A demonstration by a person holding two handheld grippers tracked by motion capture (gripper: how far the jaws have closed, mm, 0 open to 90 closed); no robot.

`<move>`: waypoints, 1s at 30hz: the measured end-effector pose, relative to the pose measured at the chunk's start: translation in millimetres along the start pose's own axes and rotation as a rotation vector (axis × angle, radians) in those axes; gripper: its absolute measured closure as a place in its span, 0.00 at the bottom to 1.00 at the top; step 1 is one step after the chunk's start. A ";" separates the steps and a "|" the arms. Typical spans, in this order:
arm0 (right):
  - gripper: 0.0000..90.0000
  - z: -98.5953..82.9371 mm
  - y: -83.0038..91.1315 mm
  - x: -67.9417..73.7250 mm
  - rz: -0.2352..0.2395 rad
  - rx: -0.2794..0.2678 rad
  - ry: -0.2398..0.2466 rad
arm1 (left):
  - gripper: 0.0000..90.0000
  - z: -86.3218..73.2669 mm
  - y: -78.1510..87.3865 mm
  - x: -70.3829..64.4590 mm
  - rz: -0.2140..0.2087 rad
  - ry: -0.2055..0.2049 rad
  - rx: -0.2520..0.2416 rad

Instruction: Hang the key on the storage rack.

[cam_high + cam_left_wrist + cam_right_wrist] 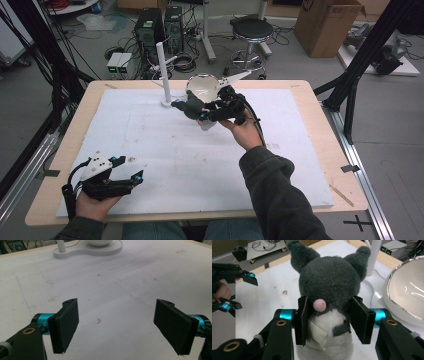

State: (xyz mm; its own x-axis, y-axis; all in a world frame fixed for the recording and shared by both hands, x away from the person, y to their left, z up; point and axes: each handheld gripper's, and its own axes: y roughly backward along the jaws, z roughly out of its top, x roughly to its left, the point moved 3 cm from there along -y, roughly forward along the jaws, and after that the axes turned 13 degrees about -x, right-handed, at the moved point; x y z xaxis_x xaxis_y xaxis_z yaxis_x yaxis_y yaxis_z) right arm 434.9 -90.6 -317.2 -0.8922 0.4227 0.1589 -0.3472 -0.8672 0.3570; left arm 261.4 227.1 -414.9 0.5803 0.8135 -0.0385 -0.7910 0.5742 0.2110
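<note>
Plush mouse (328, 290), grey with a white belly, is clamped at the neck between the right gripper (329, 320) jaws, held above the white mat (150, 140) just beside the bowl (409, 295) on its stand. The grip below the head likely keeps the toy upright for placing. Left gripper (116, 325) rests near the table's front edge, jaws wide apart, holding nothing.

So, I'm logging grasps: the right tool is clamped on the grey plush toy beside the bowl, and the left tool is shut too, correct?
Not quite. The right tool does clamp the grey plush toy beside the bowl, but the left tool is open, jaws wide apart over the bare table, as the left gripper view shows.
</note>
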 end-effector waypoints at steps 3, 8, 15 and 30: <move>0.59 3.3 -1.7 -0.2 0.010 -0.011 -0.004 | 0.23 0.0 0.0 -0.1 0.000 0.001 -0.002; 0.59 8.3 -5.4 -2.2 0.011 -0.012 0.003 | 0.23 0.2 0.3 0.7 0.001 -0.004 0.000; 0.59 19.3 -8.4 -2.8 0.007 -0.016 0.009 | 0.23 0.1 0.1 0.5 0.002 -0.005 -0.002; 0.59 34.3 -24.3 -7.2 -0.001 -0.010 0.037 | 0.23 0.1 0.3 0.6 0.001 -0.006 -0.002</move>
State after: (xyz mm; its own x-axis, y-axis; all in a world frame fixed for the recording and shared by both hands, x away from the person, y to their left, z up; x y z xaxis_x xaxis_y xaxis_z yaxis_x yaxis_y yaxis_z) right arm 459.7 -63.5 -295.5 -0.9019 0.4135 0.1246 -0.3506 -0.8695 0.3479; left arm 261.6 227.7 -414.7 0.5802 0.8138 -0.0325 -0.7923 0.5733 0.2091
